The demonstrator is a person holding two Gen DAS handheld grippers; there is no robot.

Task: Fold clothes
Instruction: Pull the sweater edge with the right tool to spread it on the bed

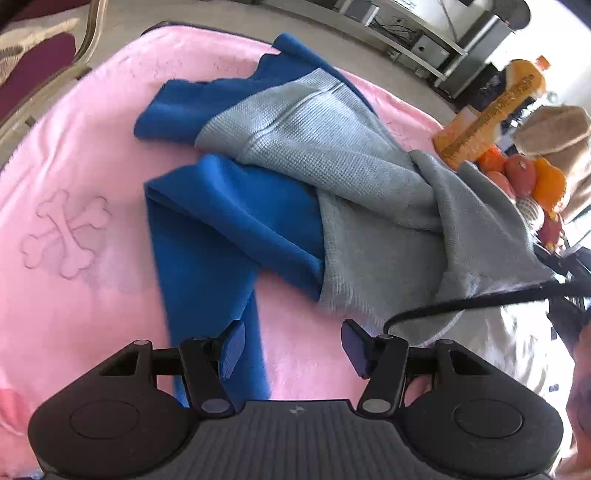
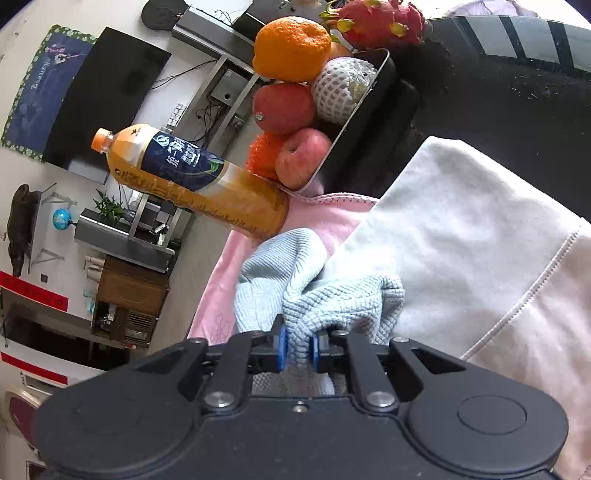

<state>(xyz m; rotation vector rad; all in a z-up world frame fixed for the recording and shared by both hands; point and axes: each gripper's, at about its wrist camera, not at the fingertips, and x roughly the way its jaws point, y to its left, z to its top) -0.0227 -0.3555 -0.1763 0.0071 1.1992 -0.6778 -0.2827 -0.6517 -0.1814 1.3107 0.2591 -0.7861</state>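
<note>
"Beauty" on blue wall poster [image 2: 44, 88], Chinese characters on juice bottle [image 2: 192, 184] label, unreadable

right gripper [image 2: 298, 350], fingers [image 2: 281, 349] clamping garment [image 2: 332, 299] (grey-blue)

Left view looks down over the pink blanket [image 1: 92, 147]; right view sits close, sharing the juice bottle [image 2: 192, 181].

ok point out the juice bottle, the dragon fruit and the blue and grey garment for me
juice bottle [image 2: 192, 177]: right wrist view, on its dark blue label.
dragon fruit [image 2: 380, 20]: right wrist view, on its pink skin.
blue and grey garment [image 1: 332, 147]: left wrist view, on the grey knit part.
</note>
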